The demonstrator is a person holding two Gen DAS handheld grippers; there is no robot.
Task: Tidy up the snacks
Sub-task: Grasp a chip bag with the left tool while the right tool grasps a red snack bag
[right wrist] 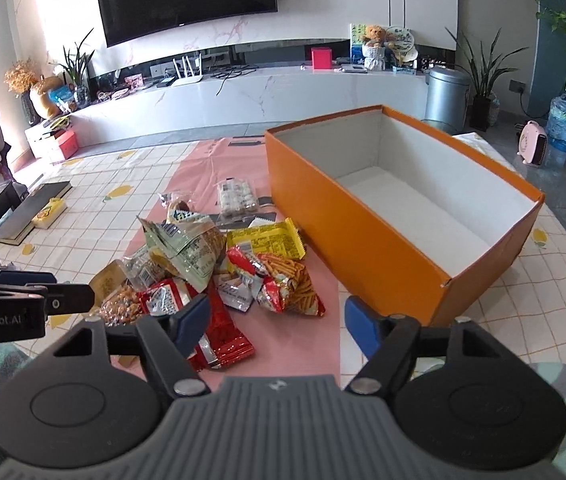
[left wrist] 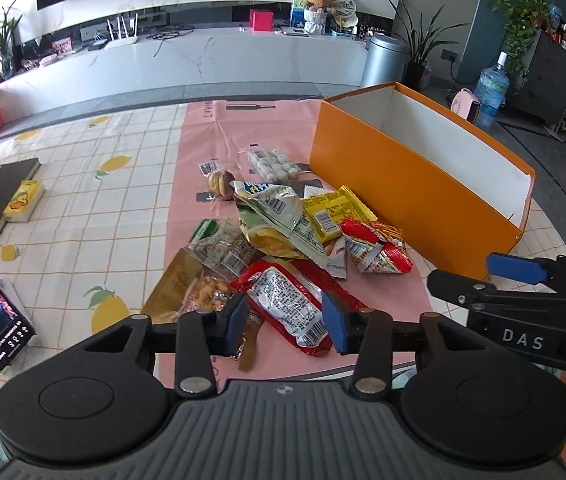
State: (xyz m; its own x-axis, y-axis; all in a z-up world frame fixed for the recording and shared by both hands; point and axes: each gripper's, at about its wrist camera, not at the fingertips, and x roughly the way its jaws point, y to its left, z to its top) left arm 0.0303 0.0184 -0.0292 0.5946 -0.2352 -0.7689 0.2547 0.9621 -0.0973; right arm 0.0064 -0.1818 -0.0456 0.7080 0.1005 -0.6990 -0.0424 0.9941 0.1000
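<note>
Two grippers hang over one heap of snack packets on the pink mat (left wrist: 203,132), which lies across my lemon-print tablecloth (left wrist: 83,184).

Left gripper (left wrist: 287,326) — its blue pads sit on either side of the near end of the red packet (left wrist: 291,304), jaws half closed; from the left wrist view I cannot tell whether the pads press on the wrapper or merely flank it.

Right gripper (right wrist: 275,330) — jaws fairly wide, with bare pink mat between them; its left finger (right wrist: 191,320) overlaps the red packet's edge in the right wrist view, and nothing is held.

Behind the red packet lie a pale green bag (left wrist: 275,216), a yellow packet (left wrist: 331,210), a red-and-white bag of sticks (right wrist: 289,282), a clear pack of nuts (left wrist: 207,296) and, farther back, a clear tray of white pieces (left wrist: 273,164).

Orange box (right wrist: 323,204) — open-topped, white inside, standing just to the right of the heap with no packets in it.
</note>
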